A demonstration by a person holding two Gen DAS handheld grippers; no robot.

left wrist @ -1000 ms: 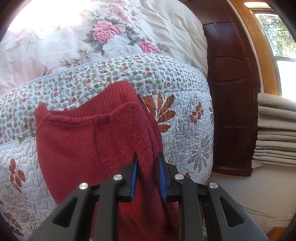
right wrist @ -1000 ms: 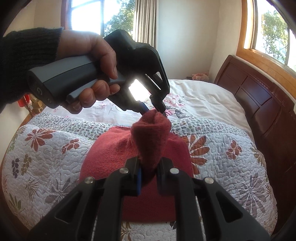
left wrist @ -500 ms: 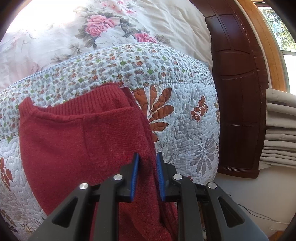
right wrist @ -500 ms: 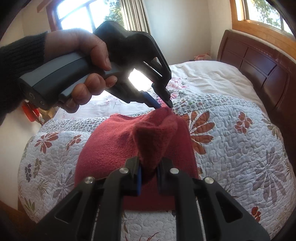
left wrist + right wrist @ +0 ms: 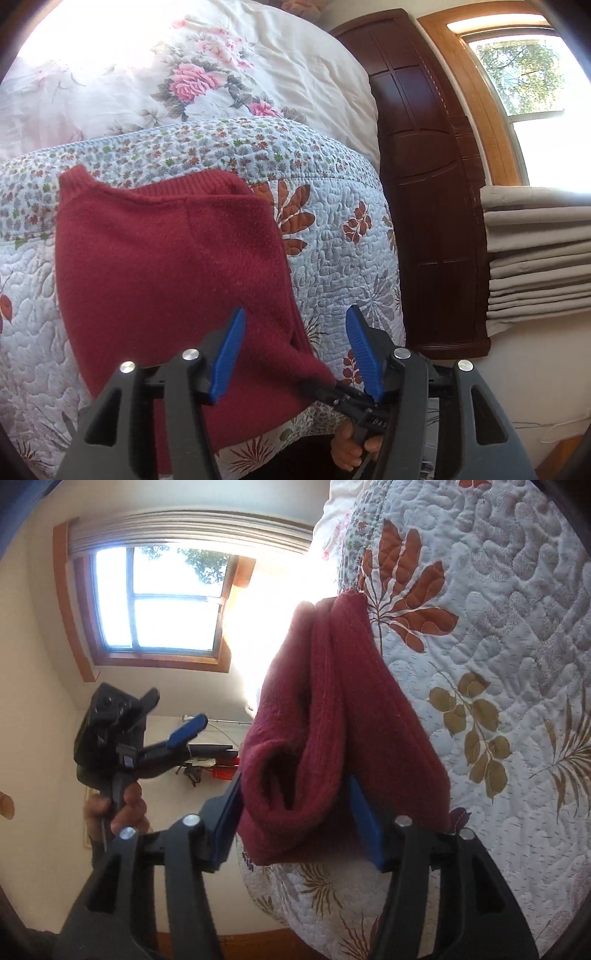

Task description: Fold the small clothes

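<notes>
**Letting the fold settle on the bed**

My left tool (image 5: 295, 354) was spread, holding nothing. My right tool (image 5: 295, 819) pinched a bunched corner of the red garment (image 5: 166, 266), which lay on the quilt (image 5: 332, 206). I judged that lowering this corner gently would keep the fold flat.

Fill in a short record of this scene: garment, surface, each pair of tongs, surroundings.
garment: red knit garment, mostly flat on the bed, one end bunched
surface: leaf-patterned quilt, with a floral duvet beyond it
left tongs: open, over the garment's near edge, gripping nothing
right tongs: jaws wide apart, bunched fabric fills the gap; whether it is clamped is unclear
surroundings: dark wooden headboard, window
</notes>
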